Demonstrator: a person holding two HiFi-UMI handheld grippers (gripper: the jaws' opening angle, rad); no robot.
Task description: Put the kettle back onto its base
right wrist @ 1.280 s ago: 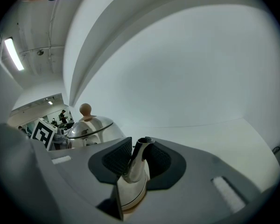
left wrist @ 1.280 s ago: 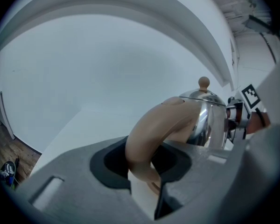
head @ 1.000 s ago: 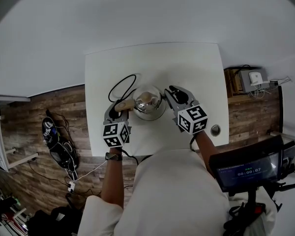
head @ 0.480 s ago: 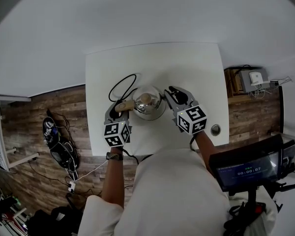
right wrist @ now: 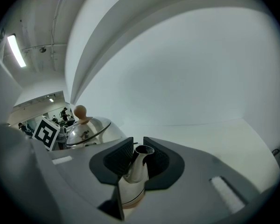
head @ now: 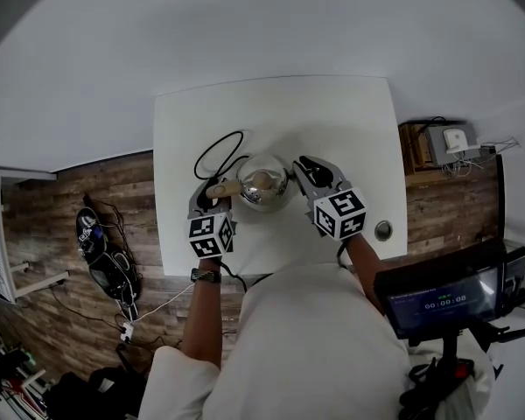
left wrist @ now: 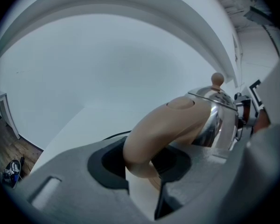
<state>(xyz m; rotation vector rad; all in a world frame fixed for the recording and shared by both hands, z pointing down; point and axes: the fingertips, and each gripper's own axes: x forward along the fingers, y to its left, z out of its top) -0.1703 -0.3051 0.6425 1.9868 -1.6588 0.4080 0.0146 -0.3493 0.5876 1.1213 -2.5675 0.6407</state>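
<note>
Left tongs: clamped on the kettle's tan handle, which curves up out of the dark pads at the lower centre of the left gripper view.
Right tongs: the jaws have just been closing. The steel spout stands between the ribbed pads, which look pressed against both its sides.
Kettle: at the centre of the head view, over the white counter, with the tongs on its left and right sides.
Base: not made out in any view, so whether the kettle is seated, resting on the counter or held just above it cannot be told.
Handling: a stiff, polished steel body, likely slippery to the pads and heavy if filled. The lid may sit loose, so a level carry seems wise.
Where to hold: the matte handle looks the safest place for the weight. The narrow, smooth spout probably serves only to steady and aim the body.
Cable: a black loop on the counter just up and left of the kettle, presumably leading to the base.
Head view only: both tongs at once, the cable loop and the counter's outline.
Left gripper view only: the grip on the handle, and the round lid knob at the upper right.
Right gripper view only: the spout's open mouth between the pads.
</note>
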